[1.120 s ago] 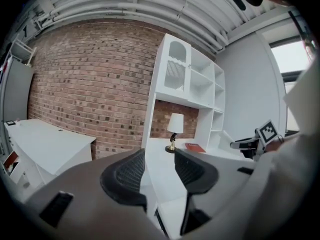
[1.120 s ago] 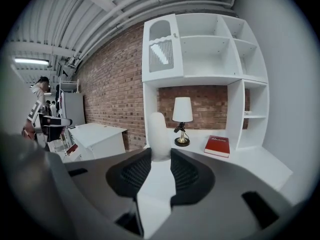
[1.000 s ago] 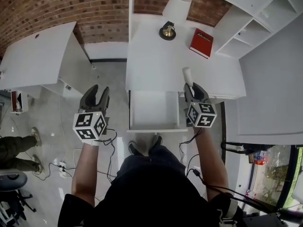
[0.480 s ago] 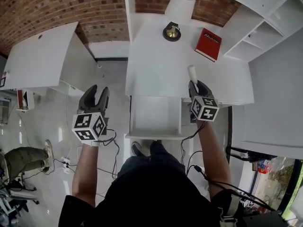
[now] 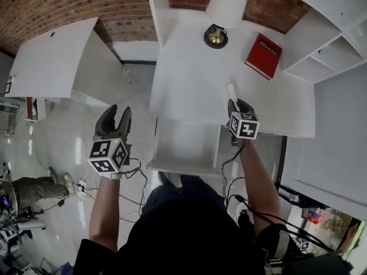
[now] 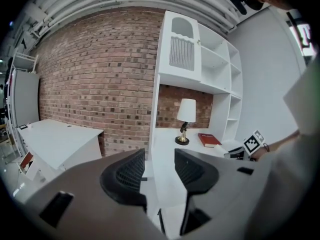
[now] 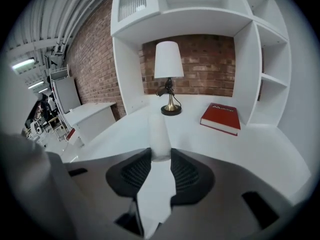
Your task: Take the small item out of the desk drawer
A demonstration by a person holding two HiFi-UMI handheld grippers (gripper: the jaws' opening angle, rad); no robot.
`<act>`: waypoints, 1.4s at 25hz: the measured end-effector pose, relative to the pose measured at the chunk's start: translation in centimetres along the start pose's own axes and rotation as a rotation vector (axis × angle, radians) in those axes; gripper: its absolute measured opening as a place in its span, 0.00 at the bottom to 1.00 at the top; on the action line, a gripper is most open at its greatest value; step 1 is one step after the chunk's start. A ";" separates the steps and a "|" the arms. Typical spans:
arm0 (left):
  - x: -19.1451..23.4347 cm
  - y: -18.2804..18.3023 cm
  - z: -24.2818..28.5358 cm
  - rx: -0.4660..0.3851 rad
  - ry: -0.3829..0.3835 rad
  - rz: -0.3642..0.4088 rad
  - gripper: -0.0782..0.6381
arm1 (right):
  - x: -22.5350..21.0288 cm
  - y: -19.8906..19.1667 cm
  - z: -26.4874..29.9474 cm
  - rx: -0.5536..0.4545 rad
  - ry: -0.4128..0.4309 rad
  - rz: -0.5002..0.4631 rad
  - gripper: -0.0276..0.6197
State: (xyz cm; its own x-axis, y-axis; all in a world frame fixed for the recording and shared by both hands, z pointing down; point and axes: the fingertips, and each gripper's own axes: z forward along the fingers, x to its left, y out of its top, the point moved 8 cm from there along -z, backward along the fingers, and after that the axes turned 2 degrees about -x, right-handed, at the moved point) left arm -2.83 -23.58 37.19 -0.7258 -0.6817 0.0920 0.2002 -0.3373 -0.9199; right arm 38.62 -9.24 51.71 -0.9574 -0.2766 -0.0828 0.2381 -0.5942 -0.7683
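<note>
Your right gripper (image 7: 161, 159) is pinching the small white cylindrical tube (image 7: 160, 131) by its near end, above the white surface (image 5: 189, 79) and clear of the open white drawer (image 5: 184, 144). Your left gripper (image 6: 160, 166) is spread and empty. Release it tilted and that round tube could roll off.

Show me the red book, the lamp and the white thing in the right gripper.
red book (image 5: 264, 56), head view, cover middle.
lamp (image 5: 227, 3), head view, shade.
white item (image 7: 159, 136), right gripper view, upper end.

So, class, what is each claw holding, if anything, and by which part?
The right claw is shut on a small white tube, pinching its sides, far end sticking out ahead. The left claw is open and empty.
</note>
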 end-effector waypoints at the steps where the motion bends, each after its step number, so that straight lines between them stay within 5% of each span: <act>1: -0.2 -0.2 0.3 0.008 0.007 -0.001 0.37 | -0.3 -0.4 0.9 0.023 0.000 -0.003 0.23; 13: -2.5 -2.8 1.8 0.095 0.042 0.002 0.37 | -2.0 -3.5 6.8 0.245 -0.012 -0.047 0.24; 17: -3.2 -2.8 2.0 0.102 0.040 0.000 0.37 | -2.1 -3.7 7.1 0.249 -0.005 -0.060 0.28; 24: -3.5 -2.5 1.4 0.098 0.020 -0.002 0.37 | -1.6 -2.8 5.2 0.114 0.037 -0.024 0.34; 35: -3.2 0.5 0.1 -0.008 -0.119 0.031 0.37 | 0.5 3.0 -6.4 -0.210 -0.085 0.001 0.28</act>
State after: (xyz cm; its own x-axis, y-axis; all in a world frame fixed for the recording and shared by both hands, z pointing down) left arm -0.30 -21.62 36.49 -0.6359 -0.7642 0.1078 0.2156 -0.3101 -0.9259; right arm 37.83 -6.31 45.24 -0.9380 -0.3448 -0.0367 0.1913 -0.4261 -0.8842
